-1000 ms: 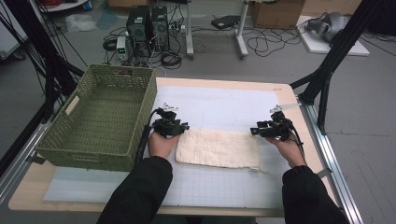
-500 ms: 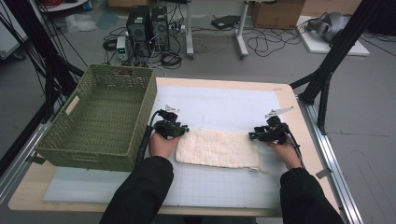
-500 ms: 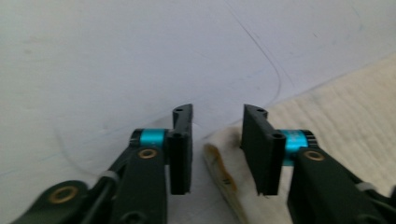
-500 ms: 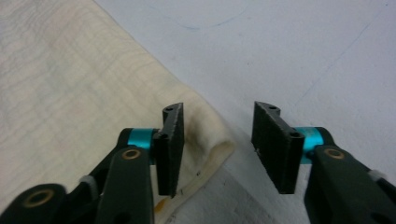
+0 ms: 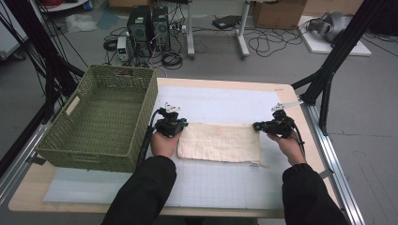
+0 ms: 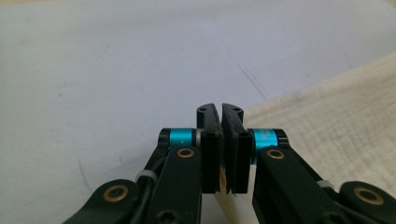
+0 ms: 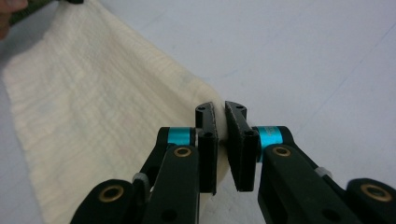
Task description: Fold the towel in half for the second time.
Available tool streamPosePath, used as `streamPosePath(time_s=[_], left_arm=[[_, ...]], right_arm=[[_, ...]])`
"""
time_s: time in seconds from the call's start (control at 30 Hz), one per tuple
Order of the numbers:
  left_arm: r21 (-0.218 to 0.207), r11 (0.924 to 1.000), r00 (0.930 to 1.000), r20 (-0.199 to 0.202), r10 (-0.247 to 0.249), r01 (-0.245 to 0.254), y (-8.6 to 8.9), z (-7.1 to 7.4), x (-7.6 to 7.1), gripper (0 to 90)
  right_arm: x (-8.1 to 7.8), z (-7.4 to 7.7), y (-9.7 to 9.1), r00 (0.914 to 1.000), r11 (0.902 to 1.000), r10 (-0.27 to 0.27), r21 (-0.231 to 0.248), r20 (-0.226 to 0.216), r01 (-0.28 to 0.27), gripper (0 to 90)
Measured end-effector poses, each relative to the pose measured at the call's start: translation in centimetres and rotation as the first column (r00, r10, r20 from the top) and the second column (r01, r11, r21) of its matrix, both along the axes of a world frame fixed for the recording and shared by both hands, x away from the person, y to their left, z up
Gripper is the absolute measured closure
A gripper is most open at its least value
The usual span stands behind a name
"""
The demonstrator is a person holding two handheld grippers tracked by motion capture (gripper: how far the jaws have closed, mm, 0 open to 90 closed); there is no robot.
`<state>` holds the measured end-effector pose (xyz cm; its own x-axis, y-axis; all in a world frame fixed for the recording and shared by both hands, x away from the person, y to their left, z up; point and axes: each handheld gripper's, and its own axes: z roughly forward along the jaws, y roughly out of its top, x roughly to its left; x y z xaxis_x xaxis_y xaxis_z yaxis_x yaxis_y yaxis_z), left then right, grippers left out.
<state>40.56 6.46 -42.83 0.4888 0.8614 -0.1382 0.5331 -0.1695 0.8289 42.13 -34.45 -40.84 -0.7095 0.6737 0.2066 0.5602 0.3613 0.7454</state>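
We see a cream towel (image 5: 219, 142) lying flat on the pale mat (image 5: 225, 105) in the middle of the table (image 5: 220, 83), folded into a long rectangle with a hand at each short end. At its left far corner sits the left gripper (image 5: 179, 124); its jaws have just been closing and now stand together, and in the left gripper view (image 6: 222, 140) a sliver of the towel's edge (image 6: 336, 135) is pinched low between the pads. At the right far corner we find the right gripper (image 5: 257, 126), whose jaws have likewise just been closing; in the right gripper view (image 7: 221, 140) they clamp a raised fold of the towel (image 7: 93, 116), with a narrow gap left between the tips. Both hands rest on the table beside the cloth. Left of the towel, just beside the left hand, stands a green woven basket (image 5: 75, 140).
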Motion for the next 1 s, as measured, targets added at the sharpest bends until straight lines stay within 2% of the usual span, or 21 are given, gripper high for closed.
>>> streamPosePath(time_s=[0.07, 0.13, 0.27, 0.47, 0.6, 0.67, 0.8, 0.83, 1.0], left_arm=[[-0.008, 0.9999, 1.0, 0.002, -0.008, 0.008, 0.1, 0.0, -0.1, 85.8], [0.006, 0.9997, 0.9995, 0.019, -0.025, 0.025, 0.1, -0.1, -0.4, 85.8], [0.028, 0.9989, 0.9985, 0.039, -0.039, 0.038, 0.1, 0.2, -1.1, 85.6], [-0.005, 0.9977, 0.9943, 0.084, -0.066, 0.067, 0.5, 1.1, -2.4, 85.5], [0.009, 0.9953, 0.9905, 0.098, -0.097, 0.096, 0.7, 1.1, -3.5, 85.2], [0.003, 0.9944, 0.9884, 0.11, -0.105, 0.106, 0.8, 1.0, -4.1, 85.1], [0.001, 0.9915, 0.9857, 0.108, -0.129, 0.13, 1.0, 0.6, -5.3, 84.7], [0.011, 0.9906, 0.9842, 0.113, -0.137, 0.136, 1.0, 0.5, -5.6, 84.7], [0.009, 0.9878, 0.9836, 0.092, -0.155, 0.155, 1.3, -0.1, -7.0, 84.3]], right_arm=[[-0.1, -0.3, 0.1, 0.9998, 0.9999, 0.006, -0.01, -0.019, -0.006, 83.4], [-0.3, -1.1, 0.1, 0.9996, 0.9996, 0.014, -0.023, -0.024, -0.015, 83.4], [-1.1, -2.0, -0.3, 0.999, 0.9998, 0.016, 0.015, -0.042, -0.015, 83.3], [-2.2, -0.3, -0.4, 0.9989, 0.9987, 0.045, 0.024, 0.016, -0.045, 83.2], [-3.5, 0.3, -0.5, 0.9965, 0.9971, 0.069, 0.029, 0.048, -0.07, 83.0], [-4.2, 0.2, -0.5, 0.9951, 0.9963, 0.08, 0.027, 0.058, -0.081, 82.7], [-5.7, -0.3, -0.7, 0.9934, 0.9945, 0.095, 0.038, 0.063, -0.098, 82.4], [-6.1, -0.4, -0.8, 0.993, 0.9939, 0.098, 0.044, 0.065, -0.101, 82.3], [-7.7, -0.8, -0.5, 0.9886, 0.9904, 0.136, 0.019, 0.066, -0.137, 81.8]])
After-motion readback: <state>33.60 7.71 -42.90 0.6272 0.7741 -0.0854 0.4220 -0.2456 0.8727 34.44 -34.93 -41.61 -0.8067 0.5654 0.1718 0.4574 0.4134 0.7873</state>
